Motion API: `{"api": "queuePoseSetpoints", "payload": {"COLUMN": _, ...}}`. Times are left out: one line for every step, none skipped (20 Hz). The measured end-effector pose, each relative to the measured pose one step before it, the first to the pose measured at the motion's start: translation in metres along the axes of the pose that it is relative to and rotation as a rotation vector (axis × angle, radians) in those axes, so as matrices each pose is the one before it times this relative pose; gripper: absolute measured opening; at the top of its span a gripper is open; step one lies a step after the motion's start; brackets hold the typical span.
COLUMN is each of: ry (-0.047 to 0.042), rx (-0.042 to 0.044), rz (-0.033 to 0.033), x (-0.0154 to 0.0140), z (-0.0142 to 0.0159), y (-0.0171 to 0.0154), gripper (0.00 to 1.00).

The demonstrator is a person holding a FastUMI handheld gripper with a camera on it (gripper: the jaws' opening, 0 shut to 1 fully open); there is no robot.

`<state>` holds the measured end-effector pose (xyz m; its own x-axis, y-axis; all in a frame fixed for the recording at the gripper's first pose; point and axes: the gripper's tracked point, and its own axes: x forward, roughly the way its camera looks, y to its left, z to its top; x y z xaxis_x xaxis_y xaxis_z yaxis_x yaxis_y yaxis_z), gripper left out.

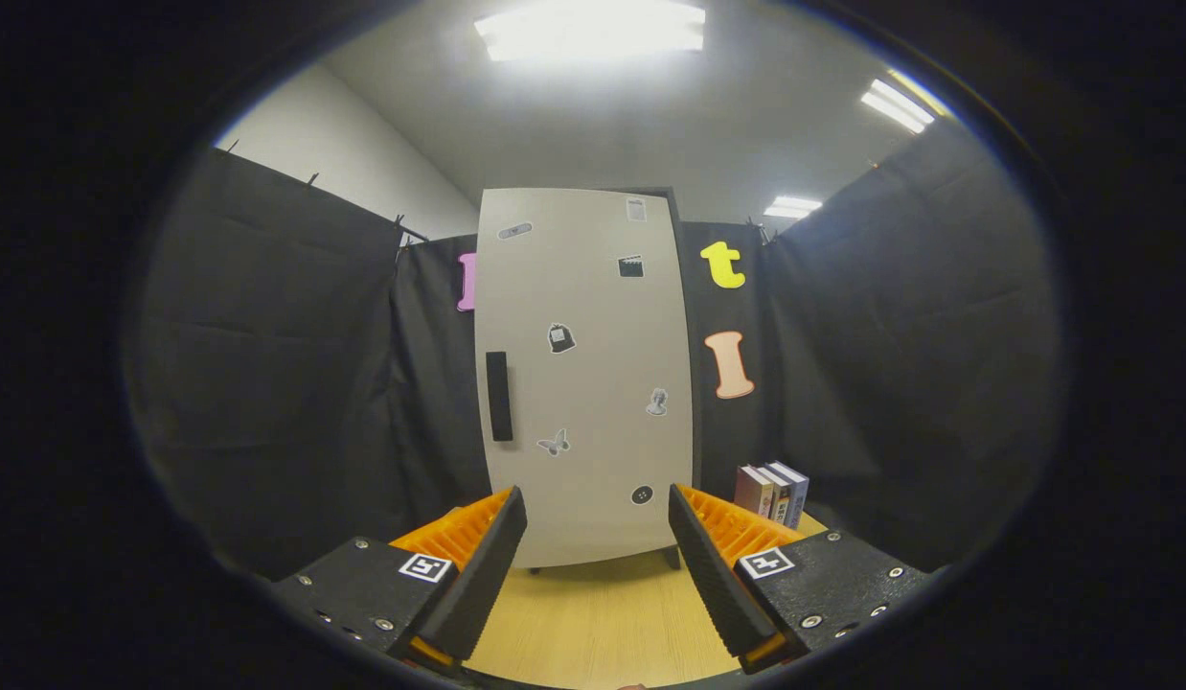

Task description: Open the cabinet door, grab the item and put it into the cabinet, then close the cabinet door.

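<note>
— Claw [598,537] first: its fingers stand spread wide, pinching nothing, with bare table [603,613] between them.

— And the biggest thing ahead?

— Cabinet [583,374], upright beyond the fingers, its door shut flush. It stands on short legs at the far end of the table.

— So which step is this?

— The first, I judge: opening the door. Nothing is grabbed yet and the door is not yet touched.

— Where's the item?

— Likely the books [773,491], standing upright just right of the cabinet, beyond the right finger. They're the one loose thing I see.

— What does the next move call for?

— Reaching the handle [498,396], the dark upright bar near the door's left edge. The claw must travel forward, up and a bit left, then close across that bar and pull outward, the hinge probably being on the right.
</note>
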<state>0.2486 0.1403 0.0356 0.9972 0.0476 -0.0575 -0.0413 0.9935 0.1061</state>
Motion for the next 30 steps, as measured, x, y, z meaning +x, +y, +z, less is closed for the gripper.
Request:
{"api": "queuePoseSetpoints", "payload": {"ry": -0.00104, "rx": 0.00829, "rz": -0.00362, "x": -0.00119, "z": -0.00111, "y": -0.00085, "gripper": 0.93}}
{"api": "queuePoseSetpoints", "payload": {"ry": -0.00031, "rx": 0.00709, "rz": 0.00186, "x": -0.00154, "z": -0.00014, "y": 0.00088, "gripper": 0.93}}
{"api": "queuePoseSetpoints", "payload": {"ry": -0.00064, "rx": 0.00456, "rz": 0.00047, "x": 0.00122, "z": -0.00013, "y": -0.00044, "gripper": 0.93}}
{"api": "queuePoseSetpoints", "payload": {"ry": -0.00065, "rx": 0.00111, "rz": -0.00155, "x": 0.00027, "z": -0.00006, "y": -0.00074, "gripper": 0.93}}
{"api": "queuePoseSetpoints", "payload": {"ry": -0.00203, "rx": -0.00063, "rz": -0.00078, "x": -0.00063, "z": 0.00037, "y": 0.00005, "gripper": 0.93}}
{"api": "queuePoseSetpoints", "payload": {"ry": -0.00407, "rx": -0.00087, "rz": -0.00276, "x": 0.0002, "z": 0.00043, "y": -0.00018, "gripper": 0.93}}
{"api": "queuePoseSetpoints", "payload": {"ry": -0.00245, "rx": 0.00006, "rz": -0.00091, "x": -0.00082, "z": 0.00062, "y": 0.00006, "gripper": 0.93}}
{"api": "queuePoseSetpoints", "payload": {"ry": -0.00333, "rx": 0.00026, "rz": 0.00114, "x": 0.00034, "z": 0.00007, "y": 0.0004, "gripper": 0.93}}
{"api": "queuePoseSetpoints", "payload": {"ry": -0.0011, "rx": -0.00144, "rz": -0.00164, "x": -0.00032, "z": 0.00004, "y": -0.00066, "gripper": 0.93}}
{"api": "queuePoseSetpoints", "payload": {"ry": 0.00106, "rx": -0.00157, "rz": -0.00104, "x": 0.00035, "z": -0.00078, "y": 0.0, "gripper": 0.93}}
{"api": "queuePoseSetpoints", "payload": {"ry": -0.00132, "rx": -0.00017, "rz": -0.00215, "x": -0.00046, "z": 0.00021, "y": -0.00026, "gripper": 0.93}}
{"api": "queuePoseSetpoints", "payload": {"ry": -0.00122, "rx": 0.00003, "rz": 0.00019, "x": 0.00028, "z": 0.00029, "y": 0.00025, "gripper": 0.93}}
{"api": "queuePoseSetpoints", "payload": {"ry": -0.00078, "rx": 0.00013, "rz": -0.00161, "x": -0.00008, "z": 0.0002, "y": -0.00044, "gripper": 0.93}}
{"api": "queuePoseSetpoints", "payload": {"ry": -0.00008, "rx": 0.00109, "rz": -0.00163, "x": -0.00017, "z": -0.00021, "y": -0.00016, "gripper": 0.93}}
{"api": "queuePoseSetpoints", "payload": {"ry": -0.00018, "rx": 0.0009, "rz": -0.00141, "x": -0.00058, "z": 0.0003, "y": -0.00001, "gripper": 0.93}}
{"api": "queuePoseSetpoints", "payload": {"ry": -0.00169, "rx": 0.00056, "rz": -0.00156, "x": 0.00018, "z": 0.00026, "y": -0.00055, "gripper": 0.93}}
{"api": "queuePoseSetpoints", "payload": {"ry": -0.00172, "rx": -0.001, "rz": -0.00165, "x": -0.00074, "z": 0.00091, "y": -0.0002, "gripper": 0.93}}
{"api": "queuePoseSetpoints", "payload": {"ry": -0.00287, "rx": -0.00167, "rz": -0.0035, "x": -0.00015, "z": 0.00048, "y": -0.00049, "gripper": 0.93}}
{"api": "queuePoseSetpoints", "payload": {"ry": -0.0015, "rx": -0.00302, "rz": -0.00156, "x": -0.00096, "z": 0.00093, "y": -0.00022, "gripper": 0.93}}
{"api": "queuePoseSetpoints", "payload": {"ry": -0.00079, "rx": -0.00217, "rz": -0.00181, "x": -0.00057, "z": -0.00008, "y": -0.00053, "gripper": 0.93}}
{"api": "queuePoseSetpoints", "payload": {"ry": -0.00053, "rx": -0.00263, "rz": -0.00011, "x": -0.00049, "z": 0.00032, "y": 0.00017, "gripper": 0.93}}
{"api": "queuePoseSetpoints", "payload": {"ry": 0.00076, "rx": -0.0026, "rz": 0.00052, "x": 0.00051, "z": -0.00056, "y": 0.00061, "gripper": 0.93}}
{"api": "queuePoseSetpoints", "payload": {"ry": -0.00013, "rx": -0.00194, "rz": -0.00101, "x": 0.00013, "z": -0.00017, "y": 0.00043, "gripper": 0.93}}
{"api": "queuePoseSetpoints", "payload": {"ry": -0.00073, "rx": -0.00182, "rz": -0.00127, "x": 0.00073, "z": 0.0001, "y": -0.00003, "gripper": 0.93}}
{"api": "queuePoseSetpoints", "payload": {"ry": -0.00041, "rx": -0.00031, "rz": -0.00216, "x": 0.00047, "z": -0.00038, "y": 0.0003, "gripper": 0.93}}
{"api": "queuePoseSetpoints", "payload": {"ry": 0.00099, "rx": -0.0002, "rz": 0.00082, "x": 0.00041, "z": -0.00107, "y": 0.00078, "gripper": 0.93}}
{"api": "queuePoseSetpoints", "payload": {"ry": 0.002, "rx": -0.00065, "rz": 0.00083, "x": 0.00071, "z": -0.00106, "y": 0.00076, "gripper": 0.93}}
{"api": "queuePoseSetpoints", "payload": {"ry": 0.00155, "rx": -0.00137, "rz": 0.0002, "x": 0.00026, "z": -0.00077, "y": 0.00034, "gripper": 0.93}}
{"api": "queuePoseSetpoints", "payload": {"ry": 0.00005, "rx": -0.00136, "rz": 0.00131, "x": 0.00024, "z": 0.00008, "y": 0.00063, "gripper": 0.93}}
{"api": "queuePoseSetpoints", "payload": {"ry": -0.00104, "rx": -0.00201, "rz": -0.00049, "x": 0.00098, "z": -0.00032, "y": 0.00058, "gripper": 0.93}}
